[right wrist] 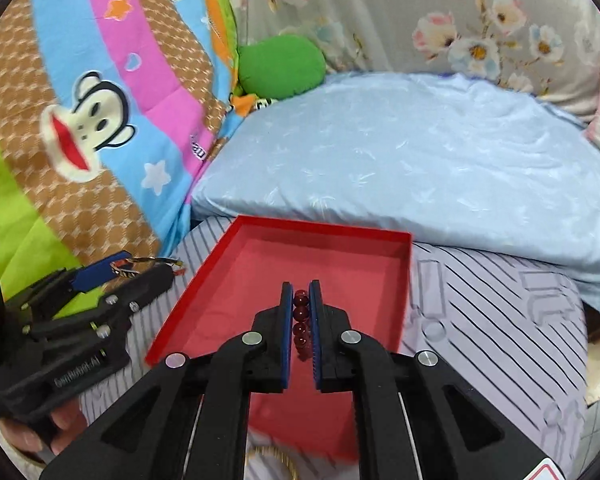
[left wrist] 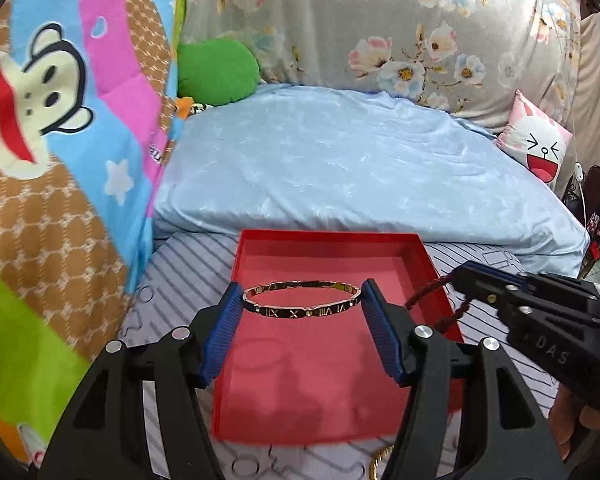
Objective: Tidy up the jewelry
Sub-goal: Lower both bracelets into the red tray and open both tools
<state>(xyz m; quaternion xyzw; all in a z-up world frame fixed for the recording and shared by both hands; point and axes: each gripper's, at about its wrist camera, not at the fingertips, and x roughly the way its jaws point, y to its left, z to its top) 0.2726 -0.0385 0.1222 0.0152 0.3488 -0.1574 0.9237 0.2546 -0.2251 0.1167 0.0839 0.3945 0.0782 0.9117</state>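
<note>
The left gripper [left wrist: 301,300] holds a gold bangle [left wrist: 301,299] stamped with Roman numerals, its blue ribbed pads [left wrist: 220,330] pressing on the two opposite sides of the ring so that the bangle lies flat between them, above the open red box [left wrist: 332,248]. The right gripper [right wrist: 301,328] is clenched almost completely on a string of dark red beads [right wrist: 301,322], which sits in a line in the narrow slot between its blue pads [right wrist: 286,332]; in the left wrist view a loop of the same beaded bracelet hangs down from that gripper's tips over the right-hand wall of the box. Both grippers hover over the box, the left one nearer its left side and the right one nearer its middle and right edge. The box is shallow, with a paler red floor, and rests on a lilac sheet [right wrist: 492,320] printed with dark stripes. Just beyond the box lies a pale blue pillow [left wrist: 360,168], backed by a grey floral cushion [left wrist: 380,12]. A quilt with a cartoon monkey [left wrist: 32,96] stands to the left, and a green plush [left wrist: 216,70] is tucked between it and the pillow. Another gold piece of jewelry [right wrist: 276,460] peeks out at the near edge of the box, mostly hidden by the gripper.
</note>
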